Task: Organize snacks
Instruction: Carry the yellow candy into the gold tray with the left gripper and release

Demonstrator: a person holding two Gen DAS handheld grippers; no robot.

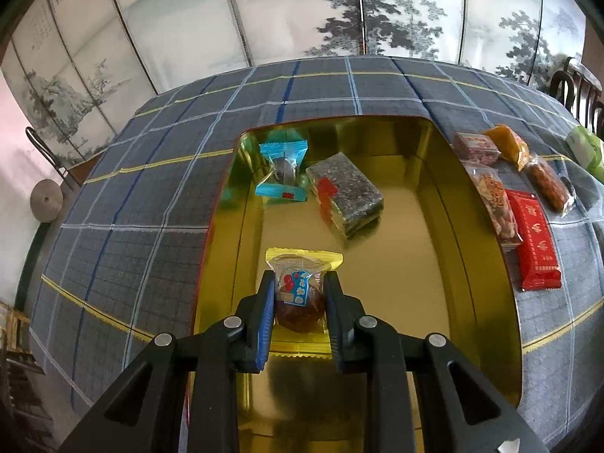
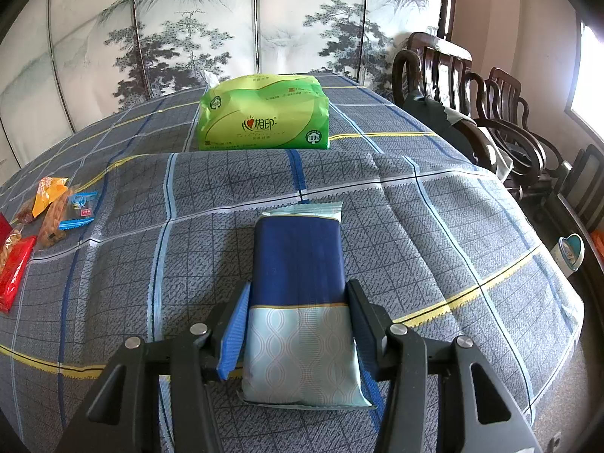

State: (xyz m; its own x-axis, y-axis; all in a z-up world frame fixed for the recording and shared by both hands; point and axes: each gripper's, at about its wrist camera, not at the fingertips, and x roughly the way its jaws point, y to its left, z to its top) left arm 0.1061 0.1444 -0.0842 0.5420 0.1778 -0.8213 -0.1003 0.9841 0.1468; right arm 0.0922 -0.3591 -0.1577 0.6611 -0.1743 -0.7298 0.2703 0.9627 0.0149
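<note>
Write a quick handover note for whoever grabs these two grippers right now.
Left hand-held gripper: shut on a yellow-edged snack, over the gold tin.
Right hand-held gripper: shut on a blue packet, above the tablecloth.
Done: blue-edged snack and seaweed block lie in the tin.
Left: release both, then move the red packet and its neighbours beside the tin.

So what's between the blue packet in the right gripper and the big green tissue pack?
Nothing but bare checked tablecloth between the blue packet and green tissue pack, seen in the right wrist view.

The right claw [image 2: 298, 290] clamps a blue-and-pale-patterned flat snack packet [image 2: 300, 290] over the plaid-clothed desk [image 2: 434, 226]; a green tissue pack [image 2: 264, 113] lies beyond.
</note>
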